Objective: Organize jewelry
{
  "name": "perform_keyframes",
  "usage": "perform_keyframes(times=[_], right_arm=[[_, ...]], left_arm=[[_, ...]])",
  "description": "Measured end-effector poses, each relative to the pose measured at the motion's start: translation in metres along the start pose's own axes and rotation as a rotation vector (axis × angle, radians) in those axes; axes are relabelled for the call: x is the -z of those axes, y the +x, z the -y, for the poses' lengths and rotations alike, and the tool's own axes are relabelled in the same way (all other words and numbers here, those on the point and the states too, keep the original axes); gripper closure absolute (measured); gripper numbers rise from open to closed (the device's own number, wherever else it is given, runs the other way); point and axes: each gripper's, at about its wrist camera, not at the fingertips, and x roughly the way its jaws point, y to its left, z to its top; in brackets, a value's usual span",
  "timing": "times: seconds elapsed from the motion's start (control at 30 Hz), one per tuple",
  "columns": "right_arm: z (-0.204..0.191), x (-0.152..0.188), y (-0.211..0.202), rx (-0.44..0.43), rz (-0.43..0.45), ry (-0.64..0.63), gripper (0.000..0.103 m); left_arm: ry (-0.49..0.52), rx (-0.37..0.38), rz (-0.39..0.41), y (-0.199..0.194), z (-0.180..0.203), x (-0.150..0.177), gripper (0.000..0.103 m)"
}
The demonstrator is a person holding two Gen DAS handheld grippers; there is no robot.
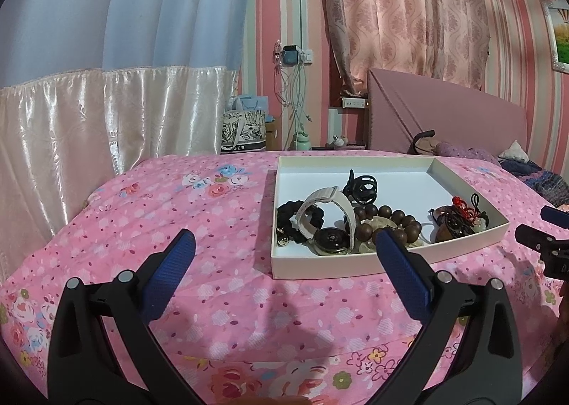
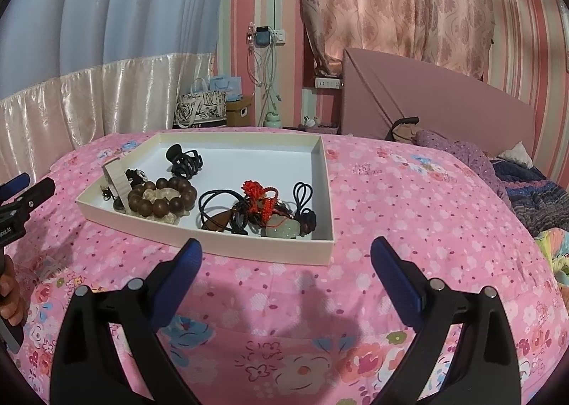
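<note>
A shallow white box [image 1: 281, 170] [image 2: 249, 250] lies on the pink floral bedspread [image 1: 199, 191] [image 2: 409, 198]. Inside are a white-strapped watch [image 1: 329, 223], a black hair claw [image 1: 361, 188] [image 2: 185, 157], a brown bead bracelet [image 1: 398, 220] [image 2: 160, 196], black hair ties [image 2: 217, 204], a red knotted cord [image 2: 258, 196] and a pale green pendant [image 2: 284, 229]. My left gripper [image 1: 286, 245] hovers open just before the box's near edge. My right gripper [image 2: 286, 250] stands open in front of the box's right corner, holding nothing.
A pink headboard [image 1: 444, 113] and bundled clothes [image 2: 526, 188] lie to the right. Curtains hang behind the bed. A printed bag [image 1: 245, 131] and a wall socket with cables [image 1: 295, 56] sit beyond the far edge. A hand [image 2: 10, 294] holds the other gripper at left.
</note>
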Motion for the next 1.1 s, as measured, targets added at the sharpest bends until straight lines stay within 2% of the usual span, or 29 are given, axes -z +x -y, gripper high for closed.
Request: perform_keyframes(times=[1.1], right_arm=[[0.0012, -0.0003, 0.0001, -0.002, 0.004, 0.000, 0.007]], left_arm=[[0.011, 0.017, -0.006, 0.0025, 0.0037, 0.0024, 0.003]])
